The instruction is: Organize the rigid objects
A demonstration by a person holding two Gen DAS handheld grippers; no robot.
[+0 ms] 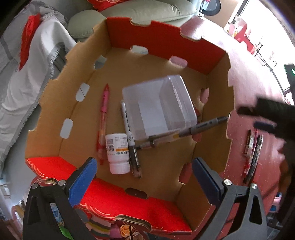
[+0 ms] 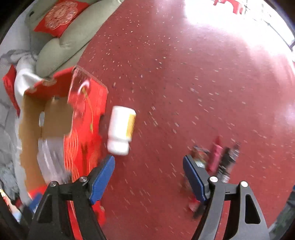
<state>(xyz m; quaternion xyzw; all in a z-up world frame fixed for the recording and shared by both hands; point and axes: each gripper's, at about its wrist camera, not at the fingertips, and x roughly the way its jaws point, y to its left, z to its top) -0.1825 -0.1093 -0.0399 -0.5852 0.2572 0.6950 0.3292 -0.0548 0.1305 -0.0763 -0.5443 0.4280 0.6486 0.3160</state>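
Observation:
A red cardboard box (image 1: 219, 103) with a brown inside holds a clear plastic tub (image 1: 162, 109), a white pill bottle (image 1: 118, 153), a pink pen (image 1: 103, 118), a white marker (image 1: 129, 136) and a grey pen (image 1: 202, 127). My left gripper (image 1: 143, 179) is open and empty above the box's near wall. In the right wrist view, my right gripper (image 2: 148, 175) is open and empty over the red floor. A second white bottle (image 2: 120, 129) lies on the floor beside the box (image 2: 86, 118). Several pens (image 2: 219, 158) lie by the right finger; they also show in the left wrist view (image 1: 252, 147).
A green sofa (image 1: 147, 11) with a red cushion (image 2: 59, 16) stands beyond the box. White and grey cloth (image 1: 27, 83) lies to the left. The red speckled floor (image 2: 184, 73) stretches to the right. My right gripper shows as a dark blurred shape (image 1: 265, 120).

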